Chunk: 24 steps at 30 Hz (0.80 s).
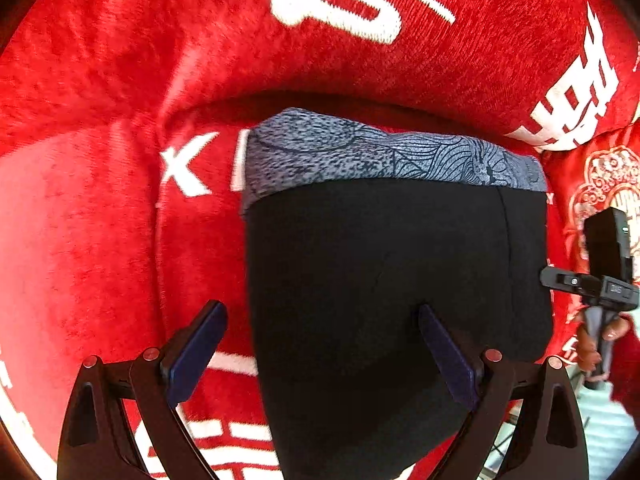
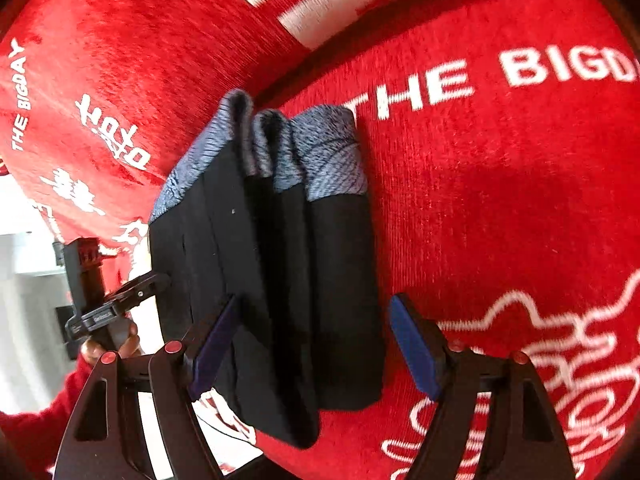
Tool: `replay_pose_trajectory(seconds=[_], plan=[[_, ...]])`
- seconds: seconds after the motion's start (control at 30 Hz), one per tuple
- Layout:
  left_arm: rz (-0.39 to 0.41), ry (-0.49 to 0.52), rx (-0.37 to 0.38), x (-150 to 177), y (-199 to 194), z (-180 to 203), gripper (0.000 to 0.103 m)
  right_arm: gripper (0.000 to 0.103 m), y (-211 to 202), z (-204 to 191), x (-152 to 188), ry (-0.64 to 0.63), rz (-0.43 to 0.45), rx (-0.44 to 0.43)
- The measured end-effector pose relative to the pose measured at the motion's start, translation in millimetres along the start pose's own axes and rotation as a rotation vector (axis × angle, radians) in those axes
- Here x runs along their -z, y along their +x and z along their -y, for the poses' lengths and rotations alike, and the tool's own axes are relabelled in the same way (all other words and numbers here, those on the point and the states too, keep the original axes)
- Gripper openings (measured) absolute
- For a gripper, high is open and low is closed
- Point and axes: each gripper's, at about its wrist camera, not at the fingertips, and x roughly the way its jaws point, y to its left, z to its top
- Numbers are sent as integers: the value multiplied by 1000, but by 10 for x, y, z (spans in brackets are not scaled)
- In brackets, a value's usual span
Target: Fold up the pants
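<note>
red blanket [image 2: 500,208] "THE BIGDAY" (white) | folded pants [image 2: 280,280] | both claws agape, empty

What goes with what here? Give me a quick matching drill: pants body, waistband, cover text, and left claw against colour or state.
Column 1:
1. pants
2. waistband
3. lettering
4. left claw

Column 2:
A. white
B. open
C. black
D. grey, patterned

Pairs: 1-C, 2-D, 3-A, 4-B
</note>
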Motion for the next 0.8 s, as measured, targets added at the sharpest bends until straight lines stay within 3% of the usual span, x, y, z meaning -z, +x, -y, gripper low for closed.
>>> replay_pose_trajectory(seconds=[0.1,0.4,0.53,0.63,0.73,0.8], plan=[[6,-3,18,-43,83,13,102,80,24,-6,-28,-27,-4,-37],[19,-32,51,-70,227,179,103,81,162,-102,-177,-80,-32,-93],[17,-89,74,-45,255,142,103,81,174,-63,-224,-35,-41,-134],[45,-90,45,8,220,149,103,78,138,-68,-222,-13,-44,-106],[86,-64,17,73,121,226,91,66,117,-121,-224,-14,-53,-70],[115,-40,-5,110,38,330,76,56,74,-142,-216,2,-52,-85]])
